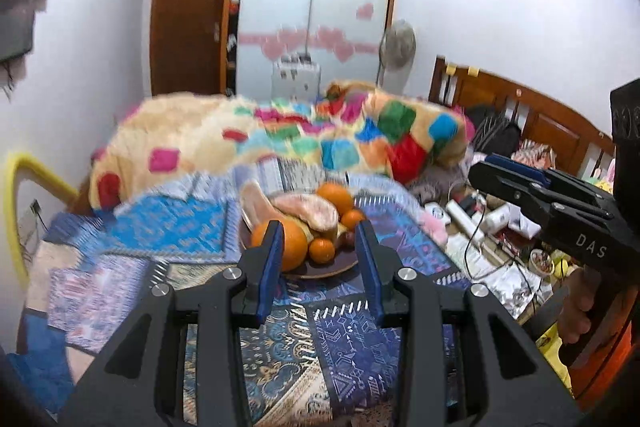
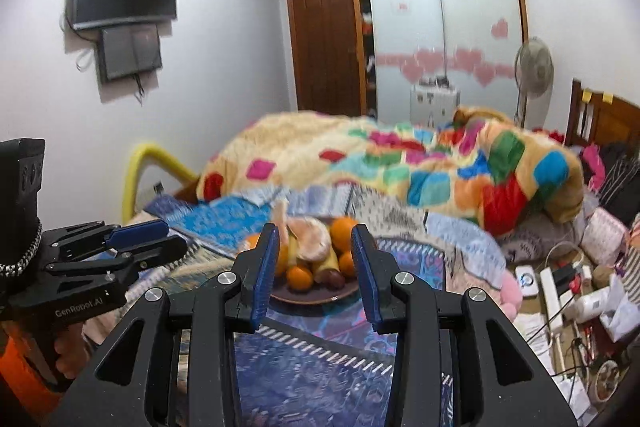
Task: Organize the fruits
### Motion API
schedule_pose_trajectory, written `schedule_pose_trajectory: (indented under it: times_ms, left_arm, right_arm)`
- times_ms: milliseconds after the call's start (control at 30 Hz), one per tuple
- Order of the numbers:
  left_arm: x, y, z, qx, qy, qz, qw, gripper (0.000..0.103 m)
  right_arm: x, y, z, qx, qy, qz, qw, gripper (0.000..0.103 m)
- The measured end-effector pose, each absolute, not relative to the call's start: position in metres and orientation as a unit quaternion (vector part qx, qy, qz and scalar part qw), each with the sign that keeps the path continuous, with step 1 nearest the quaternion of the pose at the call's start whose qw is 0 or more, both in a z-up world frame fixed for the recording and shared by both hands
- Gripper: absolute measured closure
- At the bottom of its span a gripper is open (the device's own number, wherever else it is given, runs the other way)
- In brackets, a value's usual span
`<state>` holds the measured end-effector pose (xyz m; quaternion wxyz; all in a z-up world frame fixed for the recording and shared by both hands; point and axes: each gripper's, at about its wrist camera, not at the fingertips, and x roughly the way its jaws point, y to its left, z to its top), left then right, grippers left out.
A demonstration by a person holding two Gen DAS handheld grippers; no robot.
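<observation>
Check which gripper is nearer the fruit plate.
Left, narrowly. The left gripper hovers just short of the plate; the right gripper hangs slightly farther back, alongside.

Left gripper [image 1: 322,259] and right gripper [image 2: 316,261]: black angular frames, silver screws, ribbed blue pads [image 1: 270,267]; white lettering on the bodies; orange sleeve [image 2: 24,379].
</observation>
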<state>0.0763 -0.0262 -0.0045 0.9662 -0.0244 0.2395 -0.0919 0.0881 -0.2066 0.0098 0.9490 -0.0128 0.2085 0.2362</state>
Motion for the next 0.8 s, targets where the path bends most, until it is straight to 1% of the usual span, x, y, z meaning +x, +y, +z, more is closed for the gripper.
schedule_pose_trajectory:
  times_ms: [100,133,200,267,333,367,400,533,567,600,633,733,800]
  left_arm:
    - [0.044,-0.024,0.016,-0.016,0.201,-0.081,0.976,0.066]
    - [0.033,-0.024,0.022,-0.015,0.189,-0.078,0.979,0.063]
    - [0.015,-0.022,0.031,-0.017,0.169,-0.073,0.983,0.060]
    - [-0.003,-0.020,0.039,-0.016,0.148,-0.062,0.987,0.058]
    - [-0.020,-0.018,0.045,-0.011,0.127,-0.046,0.991,0.051]
    - [-0.027,-0.018,0.048,-0.009,0.117,-0.041,0.992,0.048]
    - [-0.034,-0.017,0.050,-0.008,0.109,-0.037,0.993,0.043]
    - [-0.057,-0.014,0.056,-0.002,0.083,-0.021,0.996,0.033]
    - [-0.061,-0.013,0.057,-0.001,0.078,-0.018,0.997,0.031]
    - [-0.065,-0.012,0.057,-0.001,0.074,-0.016,0.997,0.024]
    - [-0.068,-0.010,0.058,-0.004,0.070,-0.013,0.997,0.018]
    - [-0.076,-0.006,0.059,-0.012,0.063,-0.008,0.998,0.010]
    - [-0.081,-0.004,0.060,-0.015,0.062,-0.007,0.998,0.005]
  right_arm:
    - [0.061,-0.205,0.025,-0.017,0.175,0.232,0.957,0.067]
    - [0.050,-0.205,0.030,-0.016,0.162,0.231,0.959,0.065]
    - [0.032,-0.206,0.039,-0.011,0.141,0.231,0.963,0.058]
    - [0.017,-0.206,0.045,-0.007,0.123,0.231,0.965,0.057]
    - [0.006,-0.205,0.049,-0.006,0.108,0.227,0.968,0.054]
    - [0.000,-0.205,0.051,-0.005,0.099,0.225,0.969,0.048]
    - [-0.004,-0.205,0.052,-0.004,0.094,0.224,0.970,0.042]
    - [-0.023,-0.207,0.057,0.003,0.067,0.217,0.974,0.036]
    - [-0.025,-0.207,0.058,0.005,0.064,0.217,0.974,0.030]
    - [-0.027,-0.207,0.058,0.007,0.060,0.217,0.974,0.024]
    - [-0.030,-0.207,0.058,0.010,0.055,0.214,0.975,0.022]
    - [-0.037,-0.208,0.059,0.011,0.044,0.206,0.977,0.017]
    - [-0.041,-0.208,0.058,0.011,0.040,0.203,0.978,0.010]
